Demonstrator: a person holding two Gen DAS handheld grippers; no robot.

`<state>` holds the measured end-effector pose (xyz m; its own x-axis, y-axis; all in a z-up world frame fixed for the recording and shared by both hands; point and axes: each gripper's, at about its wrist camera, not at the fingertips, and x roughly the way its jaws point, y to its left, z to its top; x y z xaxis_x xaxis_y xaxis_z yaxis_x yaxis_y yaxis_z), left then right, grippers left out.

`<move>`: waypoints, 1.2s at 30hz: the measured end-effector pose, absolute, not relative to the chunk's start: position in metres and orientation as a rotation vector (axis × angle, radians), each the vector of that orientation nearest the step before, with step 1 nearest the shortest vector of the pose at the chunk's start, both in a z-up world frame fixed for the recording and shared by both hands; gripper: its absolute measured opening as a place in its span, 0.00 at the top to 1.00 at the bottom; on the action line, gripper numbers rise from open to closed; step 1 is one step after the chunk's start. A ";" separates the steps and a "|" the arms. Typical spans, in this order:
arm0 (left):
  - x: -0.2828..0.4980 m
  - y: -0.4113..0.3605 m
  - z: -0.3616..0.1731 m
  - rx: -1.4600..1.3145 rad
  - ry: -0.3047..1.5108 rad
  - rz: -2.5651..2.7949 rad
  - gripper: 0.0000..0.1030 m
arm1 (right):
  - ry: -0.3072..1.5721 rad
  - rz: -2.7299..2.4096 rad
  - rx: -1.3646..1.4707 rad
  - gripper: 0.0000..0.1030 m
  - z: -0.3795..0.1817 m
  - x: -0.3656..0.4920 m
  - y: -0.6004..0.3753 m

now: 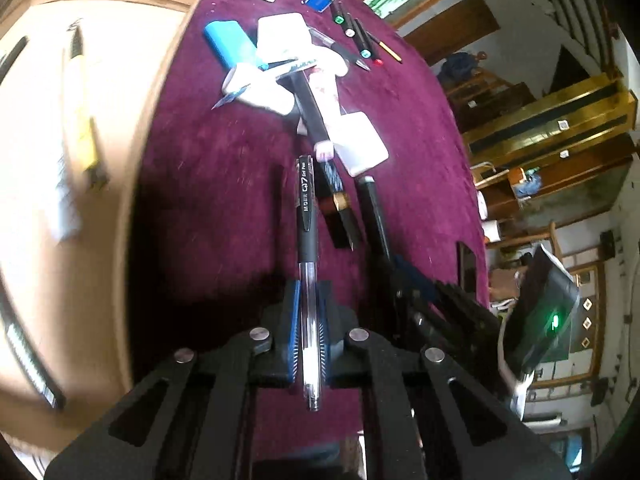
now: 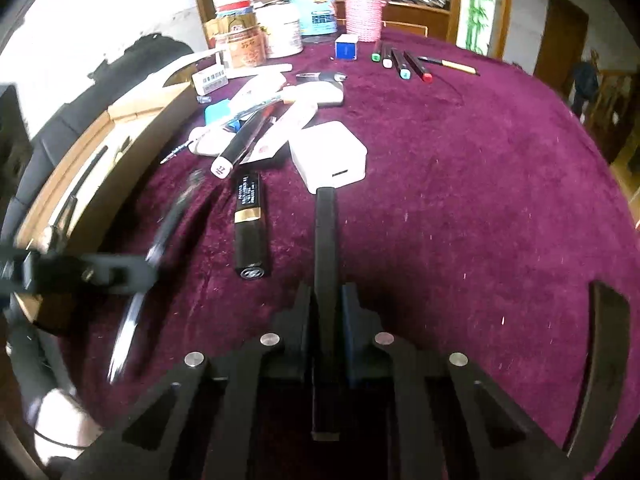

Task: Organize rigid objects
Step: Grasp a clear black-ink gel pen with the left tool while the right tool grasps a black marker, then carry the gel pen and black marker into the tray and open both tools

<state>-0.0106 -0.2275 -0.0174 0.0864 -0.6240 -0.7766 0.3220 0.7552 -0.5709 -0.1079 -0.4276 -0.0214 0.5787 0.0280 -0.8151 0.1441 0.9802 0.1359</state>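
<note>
My left gripper [image 1: 311, 300] is shut on a black gel pen [image 1: 306, 216] with a clear barrel, held above the purple cloth and pointing forward. My right gripper [image 2: 326, 300] is shut on a long black marker [image 2: 325, 240], its tip near a white charger block [image 2: 330, 156]. In the right wrist view the left gripper [image 2: 92, 272] and its pen show blurred at the left, over a cardboard box [image 2: 132, 128]. A black and gold lipstick [image 2: 250, 228] lies on the cloth. A pile of markers, white tubes and a blue case [image 1: 230, 42] lies further off.
The cardboard box [image 1: 100, 120] sits left of the cloth with several items inside. Several coloured markers [image 2: 400, 62] and a blue cube [image 2: 346, 48] lie at the far side. Jars and tins [image 2: 280, 28] stand at the back. The round table's edge [image 2: 600, 184] curves on the right.
</note>
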 end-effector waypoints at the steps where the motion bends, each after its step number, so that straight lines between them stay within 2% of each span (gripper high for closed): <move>1: -0.015 -0.221 -0.016 -0.292 1.306 -0.726 0.94 | 0.946 -0.064 0.212 0.88 -0.020 -0.112 -0.426; 9: -0.024 -0.176 0.012 -0.333 1.204 -0.700 0.94 | 0.804 0.168 0.291 0.87 0.031 -0.124 -0.378; 14: -0.003 -0.128 0.028 -0.413 1.141 -0.635 0.94 | 0.803 0.315 0.319 0.87 0.044 -0.093 -0.338; 20: 0.040 -0.094 0.024 -0.476 1.107 -0.502 0.94 | 0.867 0.389 0.317 0.87 0.039 -0.029 -0.303; 30: 0.079 -0.100 -0.007 -0.470 1.171 -0.383 0.94 | 1.008 0.344 0.275 0.87 0.009 0.063 -0.271; 36: 0.084 -0.099 -0.017 -0.450 1.197 -0.360 0.94 | 1.026 0.299 0.231 0.87 0.003 0.083 -0.267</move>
<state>0.0841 -0.0993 -0.0174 0.3275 -0.4949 -0.8049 0.0312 0.8571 -0.5143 0.0833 -0.2668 0.0028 0.4838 0.3499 -0.8022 -0.1361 0.9355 0.3260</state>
